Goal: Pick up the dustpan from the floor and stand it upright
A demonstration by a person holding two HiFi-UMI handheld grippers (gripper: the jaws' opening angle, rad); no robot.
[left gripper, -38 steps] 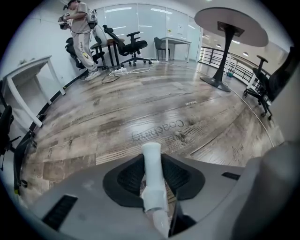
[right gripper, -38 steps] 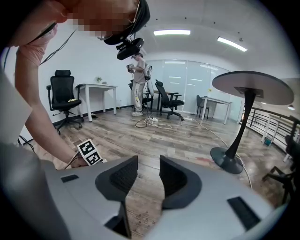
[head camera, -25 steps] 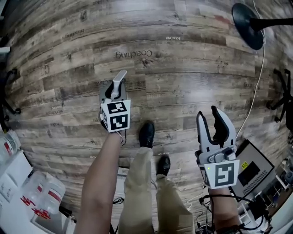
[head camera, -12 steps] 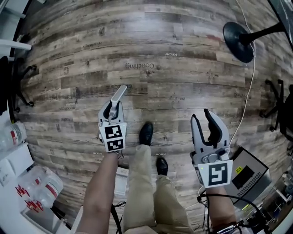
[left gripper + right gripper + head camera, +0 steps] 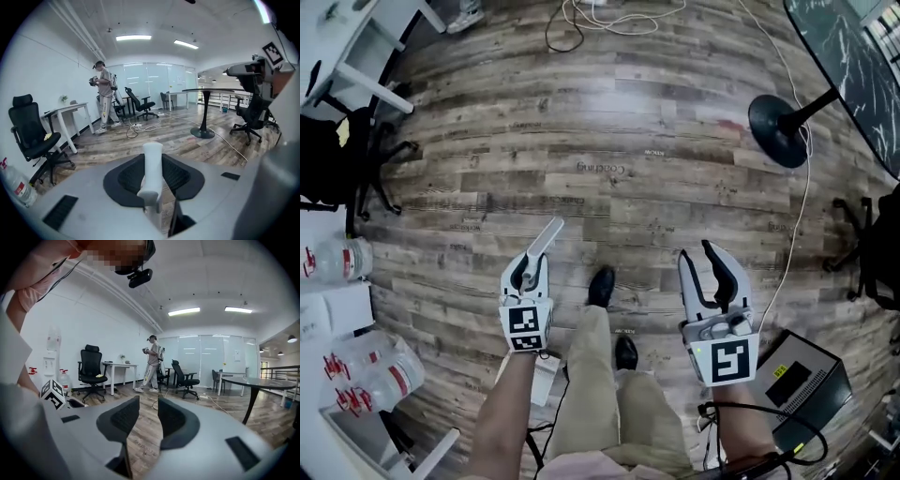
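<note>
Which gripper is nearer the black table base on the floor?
Right. The right gripper is below and slightly left of the base; the left gripper, holding a pale handle, is much farther left.

The handle (image 5: 152,168) looks smooth matt plastic, the floor (image 5: 656,197) glossy wood-grain.

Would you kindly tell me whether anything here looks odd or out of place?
The left gripper is shut on a white handle-like bar, yet no dustpan is visible anywhere. A loose white cable trails across the floor.
</note>
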